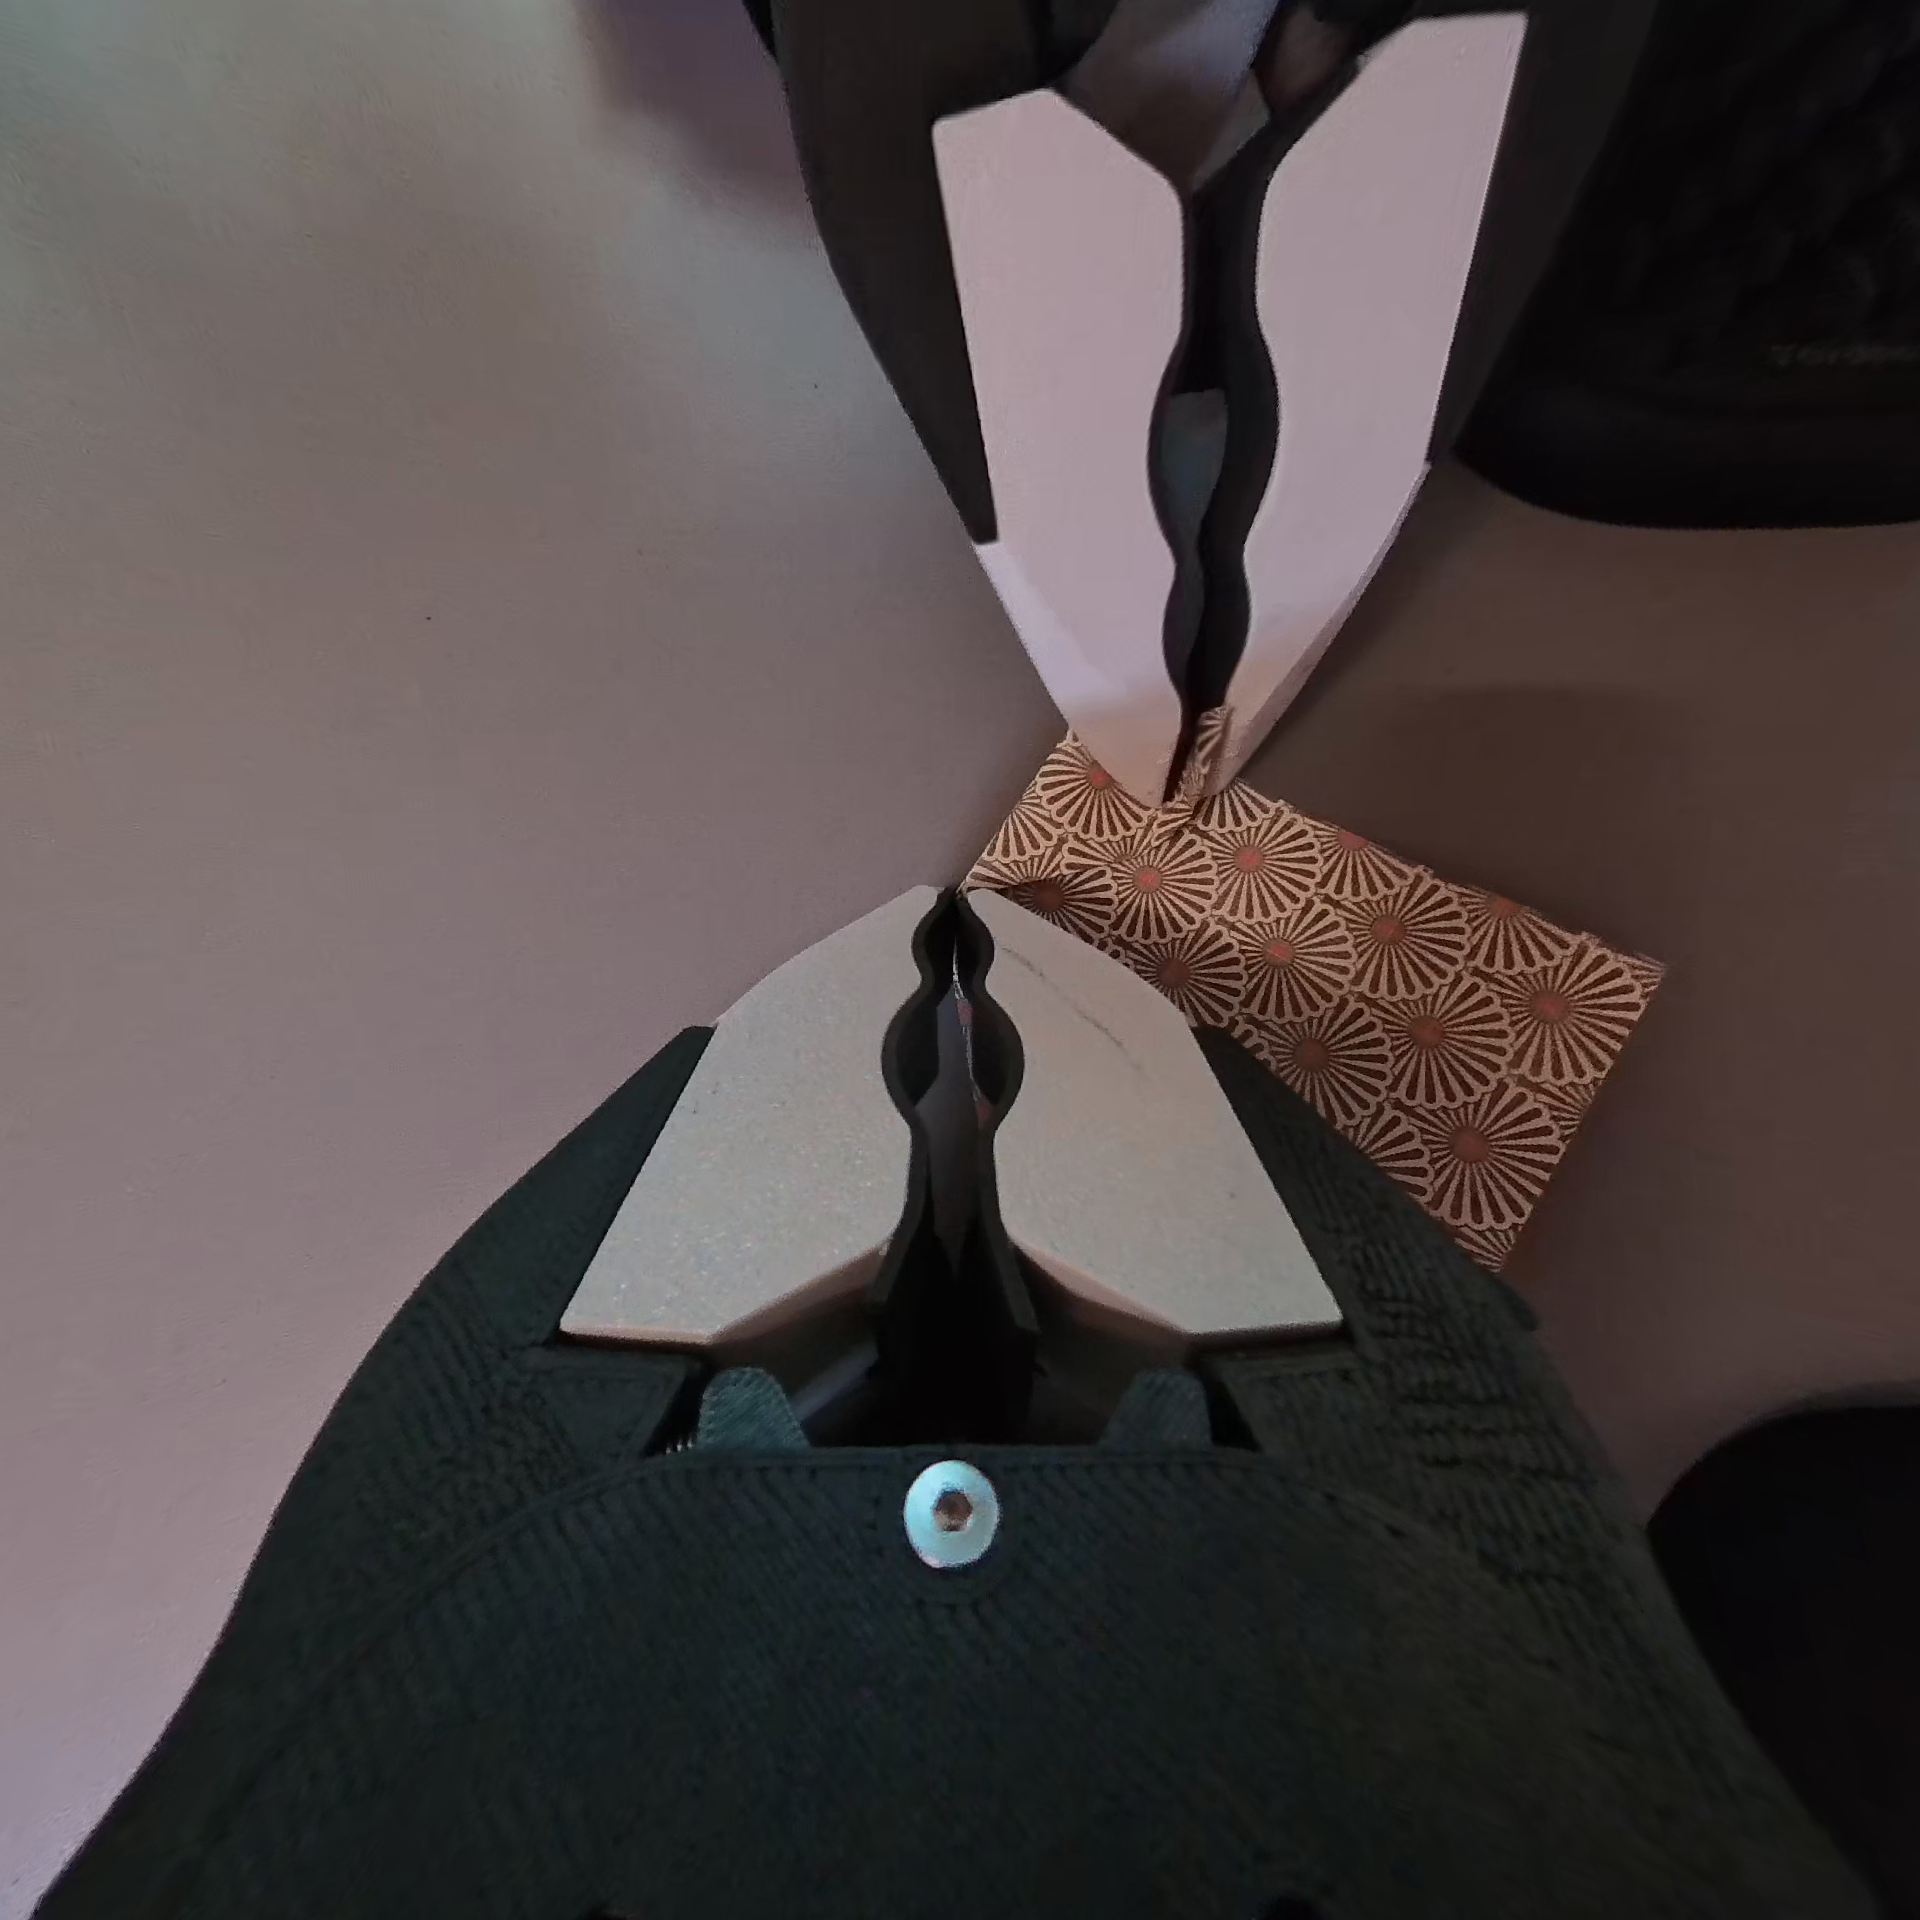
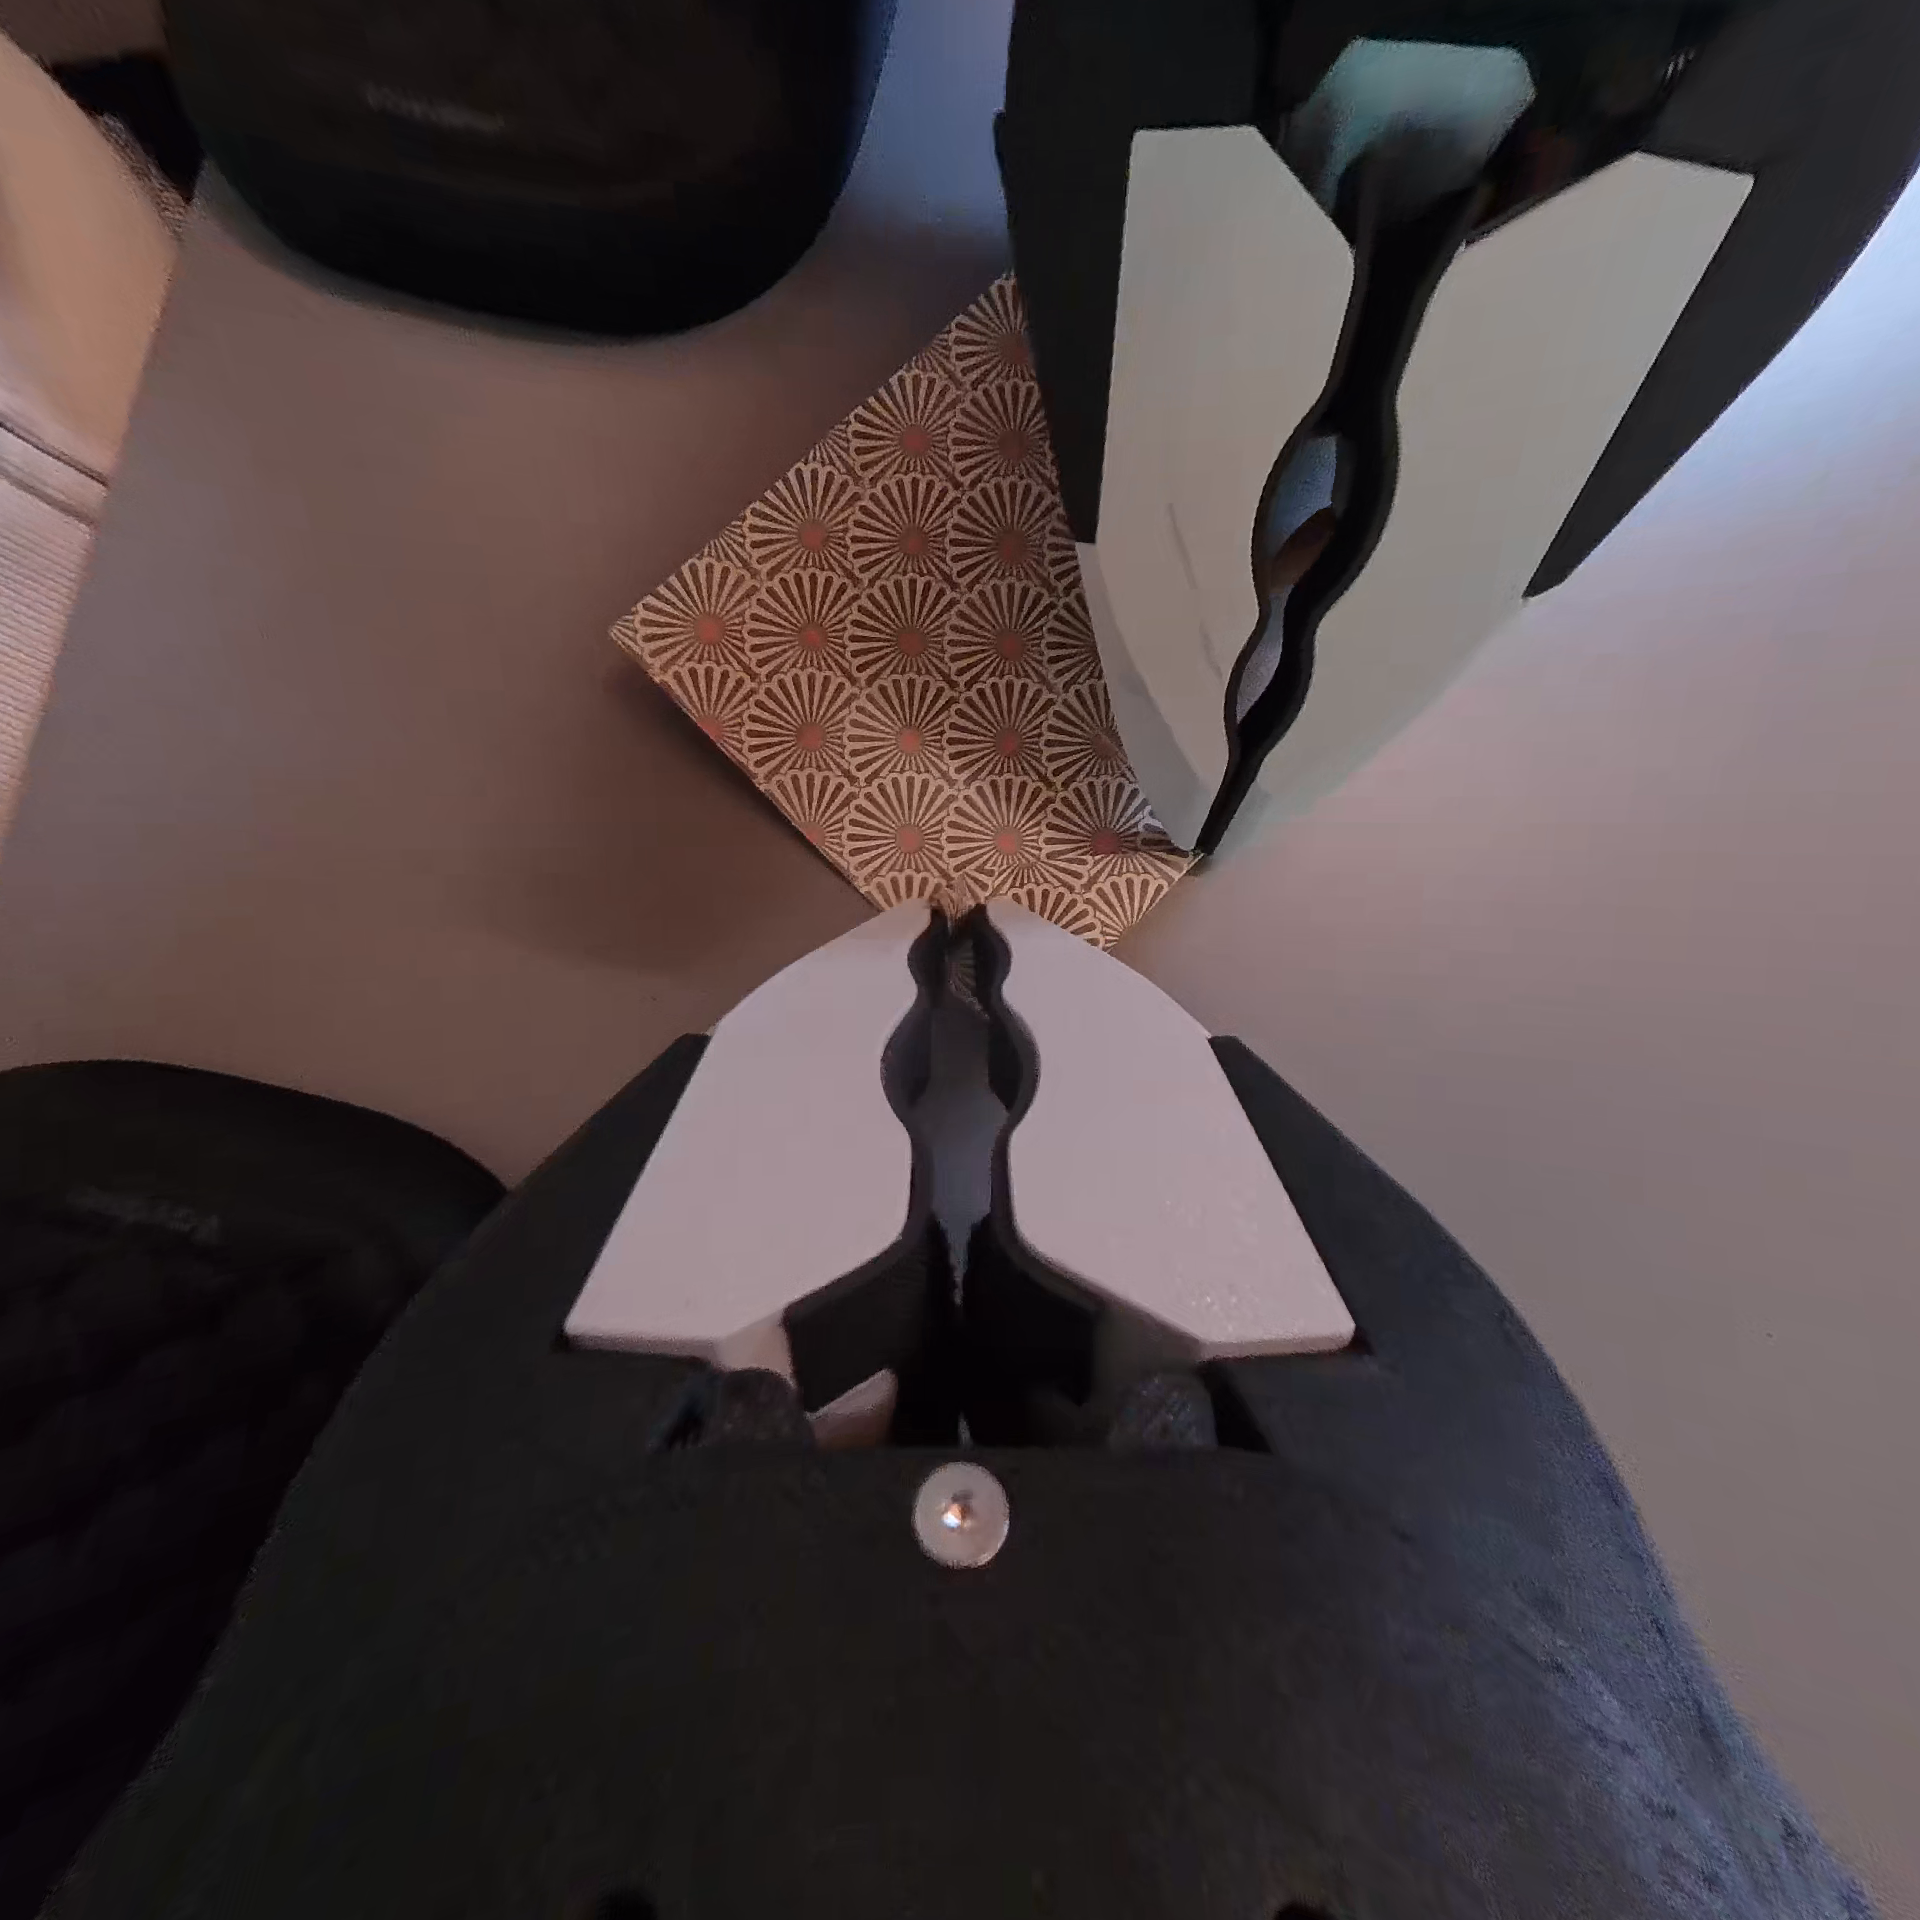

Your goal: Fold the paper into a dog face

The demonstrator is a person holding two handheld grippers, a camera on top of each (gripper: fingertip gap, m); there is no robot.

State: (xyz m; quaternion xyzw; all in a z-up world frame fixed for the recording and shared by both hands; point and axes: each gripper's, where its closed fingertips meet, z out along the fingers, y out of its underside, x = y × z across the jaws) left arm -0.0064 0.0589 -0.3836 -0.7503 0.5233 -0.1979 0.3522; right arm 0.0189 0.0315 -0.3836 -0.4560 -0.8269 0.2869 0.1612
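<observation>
The paper [image 1: 1340, 966] is brown with a cream fan-flower pattern and lies on the pale table; it also shows in the right wrist view [image 2: 894, 665]. My left gripper [image 1: 956, 904] is shut on the paper's near corner, and a thin edge of paper shows between its pads. In the right wrist view it comes in from the top right [image 2: 1200, 847], tips at the paper's right corner. My right gripper [image 2: 961, 914] is shut on another corner of the paper. In the left wrist view it comes down from the top [image 1: 1184, 795], pinching a raised bit of paper.
A dark rounded object [image 2: 499, 156] stands at the table's far side, also seen in the left wrist view [image 1: 1714, 312]. Another dark padded object [image 2: 177, 1299] lies at the near left, seen as well in the left wrist view [image 1: 1808, 1621]. The pale table [image 1: 416, 623] extends to the left. The grippers' ends are close to 4 cm from one another.
</observation>
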